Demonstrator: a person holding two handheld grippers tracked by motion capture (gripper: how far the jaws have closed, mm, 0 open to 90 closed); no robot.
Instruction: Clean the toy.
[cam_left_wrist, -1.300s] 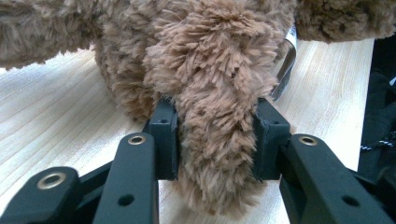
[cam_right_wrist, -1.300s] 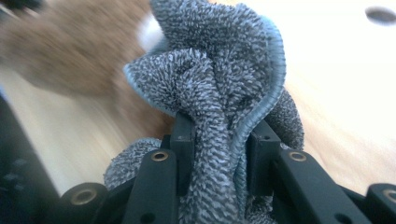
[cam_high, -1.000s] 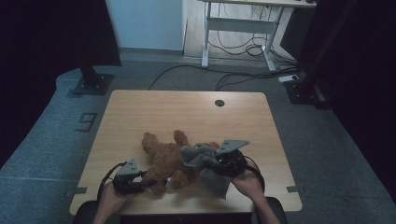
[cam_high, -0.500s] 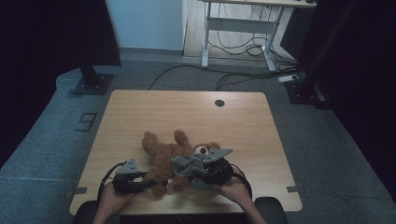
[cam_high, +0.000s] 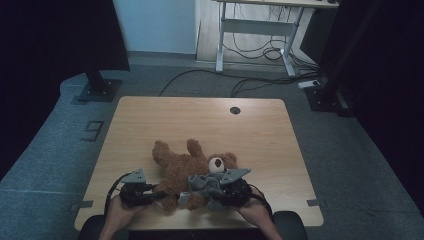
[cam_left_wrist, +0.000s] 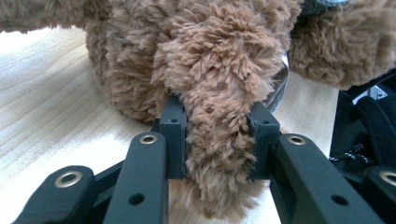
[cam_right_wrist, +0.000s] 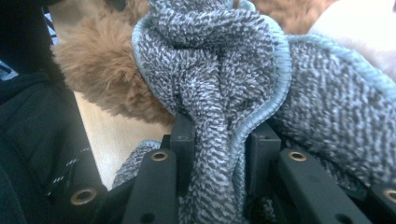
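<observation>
- Grey carpet (cam_high: 350, 165) runs all round a light wooden counter (cam_high: 165, 120); past its far edge, cables trail under a desk frame (cam_high: 255, 35), and a dark stand (cam_high: 97, 87) is planted off the far left corner.
- On the counter's near half lies a brown bear (cam_high: 182, 167) on its back, head (cam_high: 220, 162) to the right with the pale muzzle up, two limbs pointing toward the far left.
- A grey cloth (cam_high: 202, 187) is bunched over the bear's near side, just beside its head.
- At the near left, the left gripper (cam_high: 150, 196) lies low on the counter, pointing right at the bear. In the left gripper view its jaws sit either side of a furry limb (cam_left_wrist: 219, 140), fur squeezed between the pads (cam_left_wrist: 175, 140); the jaws have just been closing and now clench that limb.
- The right gripper (cam_high: 212, 192) sits near centre, close to the near edge, half buried in the cloth. In the right gripper view a gathered fold of the cloth (cam_right_wrist: 215, 140) with its pale blue hem runs down between the jaws, which grasp it tight; brown fur shows behind.
- Both of the person's hands come in from the near edge, the left hand (cam_high: 120, 210) and right hand (cam_high: 255, 210) each wrapped round a gripper body, black cables looping beside them.
- The two grippers are near each other, with the bear's lower body between them.
</observation>
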